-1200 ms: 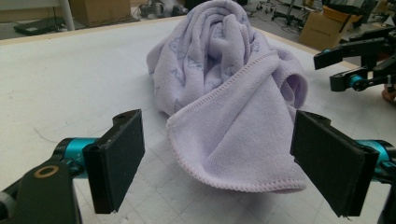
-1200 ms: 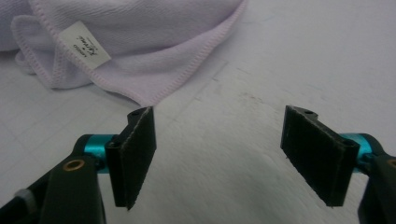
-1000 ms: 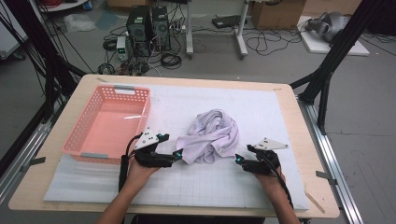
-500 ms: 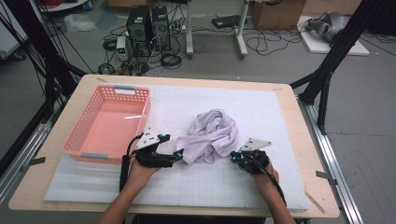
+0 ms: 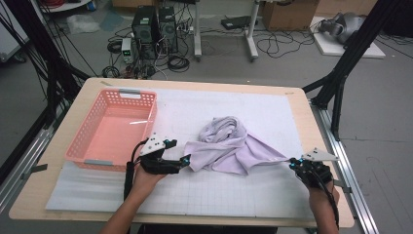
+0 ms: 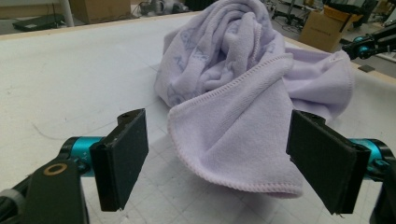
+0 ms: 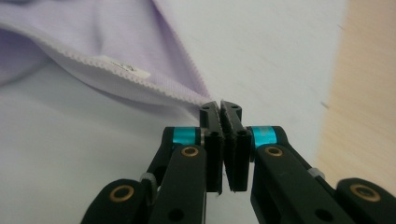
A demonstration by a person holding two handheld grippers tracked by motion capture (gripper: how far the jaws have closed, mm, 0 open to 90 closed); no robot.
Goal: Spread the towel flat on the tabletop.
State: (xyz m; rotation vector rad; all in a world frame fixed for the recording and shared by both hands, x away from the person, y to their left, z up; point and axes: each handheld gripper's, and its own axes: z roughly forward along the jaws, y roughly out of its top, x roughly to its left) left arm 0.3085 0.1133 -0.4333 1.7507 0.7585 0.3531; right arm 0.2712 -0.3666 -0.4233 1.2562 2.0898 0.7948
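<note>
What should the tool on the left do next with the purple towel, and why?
Probably close the left tool on the towel corner lying between its open jaws. The right tool is shut on the far corner and has pulled it out toward the table edge, so gripping this corner too would likely let both hands stretch the bunched towel flat.

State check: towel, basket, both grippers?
Lilac terry towel: crumpled in a heap on the mat, one corner drawn out rightward.
Pink plastic basket: upright, empty.
Left gripper: open, towel edge between its jaws, pads not pressing.
Right gripper: shut on the towel's corner.
</note>
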